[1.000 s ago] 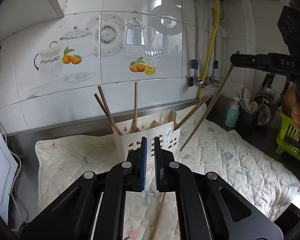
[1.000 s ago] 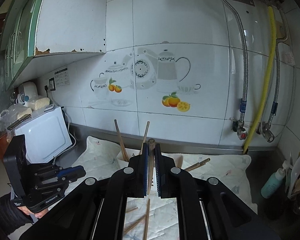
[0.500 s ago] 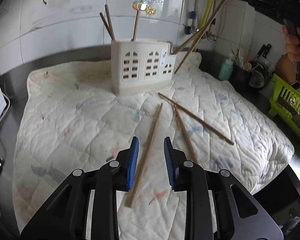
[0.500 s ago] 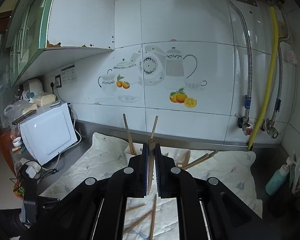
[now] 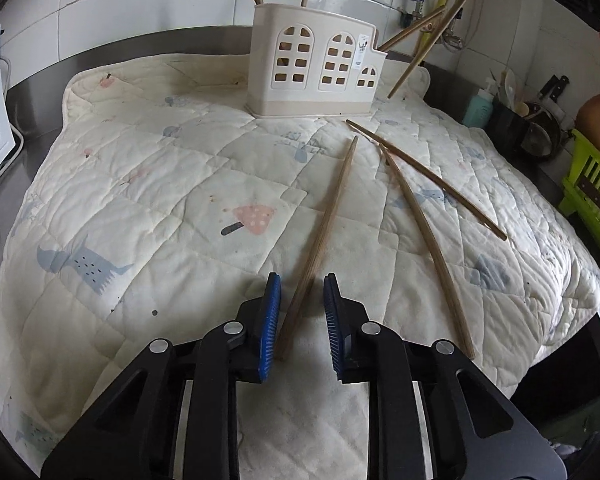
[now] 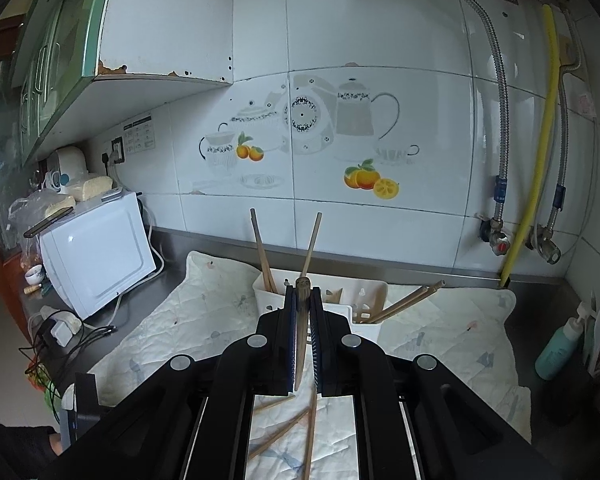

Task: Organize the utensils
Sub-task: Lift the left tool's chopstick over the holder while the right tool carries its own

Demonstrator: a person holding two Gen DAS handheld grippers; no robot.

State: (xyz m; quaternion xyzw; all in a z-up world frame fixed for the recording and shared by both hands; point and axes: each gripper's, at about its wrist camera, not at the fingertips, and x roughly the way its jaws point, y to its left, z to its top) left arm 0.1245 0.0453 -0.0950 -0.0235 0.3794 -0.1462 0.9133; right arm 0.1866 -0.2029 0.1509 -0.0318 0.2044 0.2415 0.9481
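My left gripper [image 5: 299,300] is open low over the quilted mat [image 5: 148,184]; a wooden chopstick [image 5: 324,232] lies on the mat with its near end between the blue pads, untouched. Two more chopsticks [image 5: 420,236] lie to its right. The cream utensil holder [image 5: 314,62] stands at the back of the mat with several chopsticks in it. My right gripper [image 6: 302,304] is shut on a chopstick [image 6: 301,320], held high above the holder [image 6: 364,300]. That chopstick also hangs in the left wrist view [image 5: 440,28], to the right of the holder.
A white microwave [image 6: 96,248] stands left of the mat, with cables in front of it. A teal bottle [image 6: 556,348] and a utensil pot stand at the right. A green rack [image 5: 592,184] sits at the far right. Pipes [image 6: 536,152] run down the tiled wall.
My left gripper has tilted down to the mat, opened wider and come around the near end of a lying chopstick. My right gripper has kept its chopstick and moved slightly.
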